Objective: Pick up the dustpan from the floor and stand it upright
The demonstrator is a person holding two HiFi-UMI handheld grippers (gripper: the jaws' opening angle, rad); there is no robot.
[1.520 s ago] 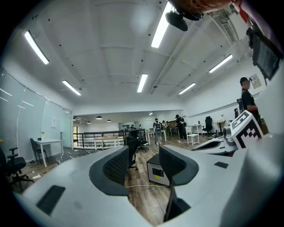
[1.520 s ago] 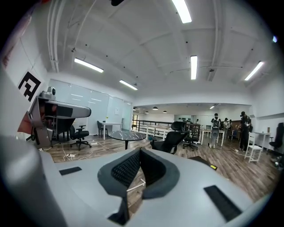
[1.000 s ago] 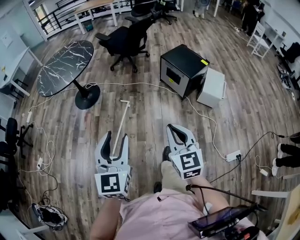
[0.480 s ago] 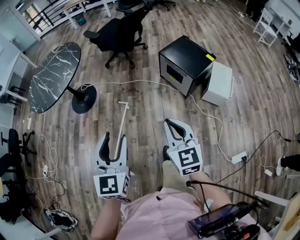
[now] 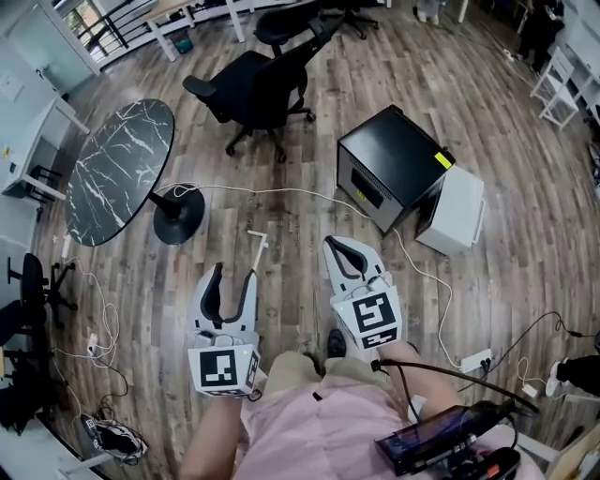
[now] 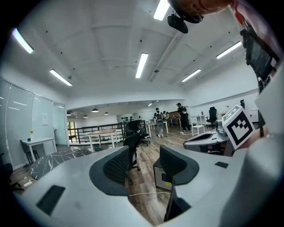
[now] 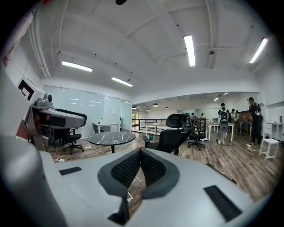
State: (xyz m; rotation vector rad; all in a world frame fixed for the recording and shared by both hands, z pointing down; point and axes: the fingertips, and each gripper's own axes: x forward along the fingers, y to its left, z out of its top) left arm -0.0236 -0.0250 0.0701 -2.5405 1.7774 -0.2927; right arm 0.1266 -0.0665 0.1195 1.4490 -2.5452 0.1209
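We hold left claw [image 5: 234, 274] spread, just widened, empty, aimed over white dustpan handle [image 5: 258, 246] on floor [image 5: 291, 211], likely to straddle it. Right claw [image 5: 343, 246] pressed together, idle.

A plank wood floor [image 5: 506, 112] fills the room. On the left stands a round black marble-topped table [image 5: 117, 169] on a black disc foot. Beyond it, further off, is a black office chair [image 5: 262, 89] on castors. To the right sits a black boxy cabinet [image 5: 394, 159] with a yellow sticker on one corner, and a white box [image 5: 457, 211] is just beside it. A white cable [image 5: 281, 190] trails from the table's foot past the cabinet's front, toward a white power strip [image 5: 476, 360] at the near right. A black railing [image 5: 122, 23] runs along the far left. Far across the room, people [image 6: 158, 122] stand among white desks under long ceiling strip lights [image 6: 142, 64].
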